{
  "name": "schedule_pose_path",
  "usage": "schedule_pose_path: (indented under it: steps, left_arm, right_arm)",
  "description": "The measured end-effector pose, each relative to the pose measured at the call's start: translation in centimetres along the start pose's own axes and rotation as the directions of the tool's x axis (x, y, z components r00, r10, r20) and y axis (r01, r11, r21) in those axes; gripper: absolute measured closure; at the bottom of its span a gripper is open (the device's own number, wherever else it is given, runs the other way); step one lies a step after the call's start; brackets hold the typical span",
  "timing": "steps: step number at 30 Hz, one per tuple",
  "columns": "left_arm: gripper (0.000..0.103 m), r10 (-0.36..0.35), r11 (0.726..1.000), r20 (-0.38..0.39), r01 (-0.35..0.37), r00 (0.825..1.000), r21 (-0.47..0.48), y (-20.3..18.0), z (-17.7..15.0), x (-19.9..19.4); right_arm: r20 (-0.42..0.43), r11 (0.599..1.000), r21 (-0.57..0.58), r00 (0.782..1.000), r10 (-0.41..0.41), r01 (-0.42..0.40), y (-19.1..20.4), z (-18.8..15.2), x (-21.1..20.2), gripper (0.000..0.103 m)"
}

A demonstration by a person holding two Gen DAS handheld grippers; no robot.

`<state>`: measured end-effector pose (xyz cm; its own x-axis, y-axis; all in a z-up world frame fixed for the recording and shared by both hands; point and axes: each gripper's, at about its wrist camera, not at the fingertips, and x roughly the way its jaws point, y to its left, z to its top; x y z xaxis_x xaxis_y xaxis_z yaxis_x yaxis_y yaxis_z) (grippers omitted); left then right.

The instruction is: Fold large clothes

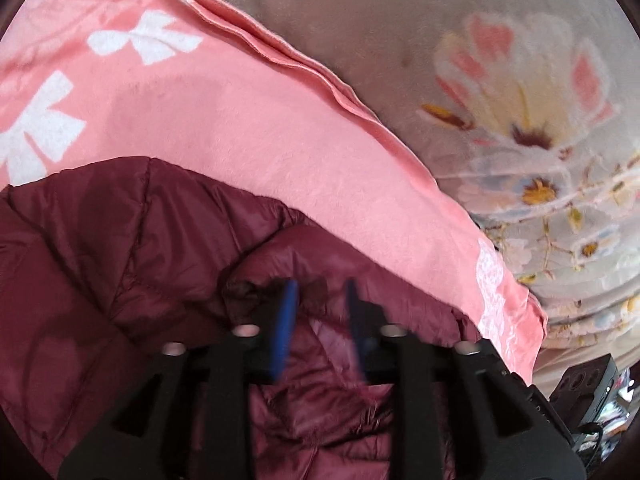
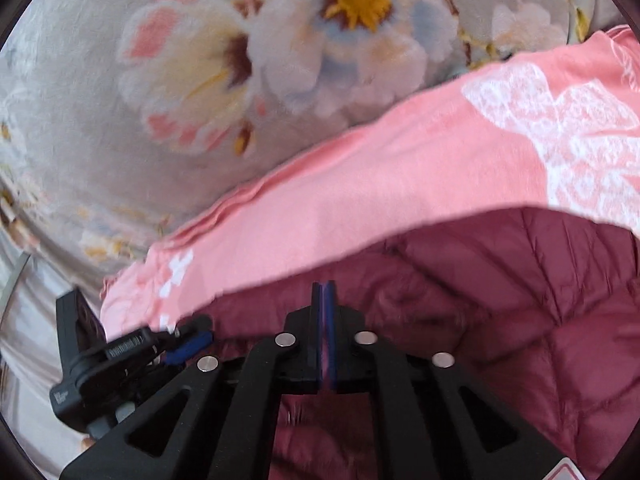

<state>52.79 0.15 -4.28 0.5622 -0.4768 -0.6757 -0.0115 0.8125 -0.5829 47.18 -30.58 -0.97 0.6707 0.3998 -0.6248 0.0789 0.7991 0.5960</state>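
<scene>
A maroon quilted puffer jacket [image 1: 120,264] lies on a pink blanket [image 1: 240,128] with white prints. My left gripper [image 1: 320,292] is open, its blue-padded fingers [image 1: 286,320] straddling a raised fold of the jacket. In the right wrist view the jacket [image 2: 520,320] fills the lower right. My right gripper [image 2: 325,292] is shut, its pads pressed together with a thin pinkish strip between them; whether this is jacket fabric I cannot tell. The left gripper [image 2: 188,344] shows at the lower left of that view.
The pink blanket [image 2: 400,184] lies on a grey floral bedspread [image 1: 500,80], which also fills the top of the right wrist view [image 2: 200,60]. The blanket's layered edge [image 1: 304,64] runs diagonally. Dark equipment [image 1: 592,384] sits at the lower right.
</scene>
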Motion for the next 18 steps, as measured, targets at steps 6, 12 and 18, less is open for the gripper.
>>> schedule_pose_path:
  steps: [6, 12, 18]
  left_arm:
    - [0.042, -0.003, 0.999, -0.005, 0.003, 1.000, -0.051, 0.5, -0.6, 0.7]
    - [0.067, -0.005, 0.994, 0.004, 0.006, 1.000, -0.114, 1.4, 0.1, 1.7]
    - [0.100, -0.012, 0.998, 0.050, 0.015, 0.999, -0.054, 0.9, 0.4, 0.1]
  right_arm:
    - [-0.090, 0.987, 0.147, 0.993, 0.079, -0.065, -0.9, -1.2, 3.0, 0.058]
    - [-0.016, 0.972, 0.222, 0.997, 0.075, -0.069, -1.3, 0.1, 3.2, 0.057]
    - [0.087, 0.991, 0.133, 0.996, 0.023, -0.034, -1.1, 1.5, 0.4, 0.101]
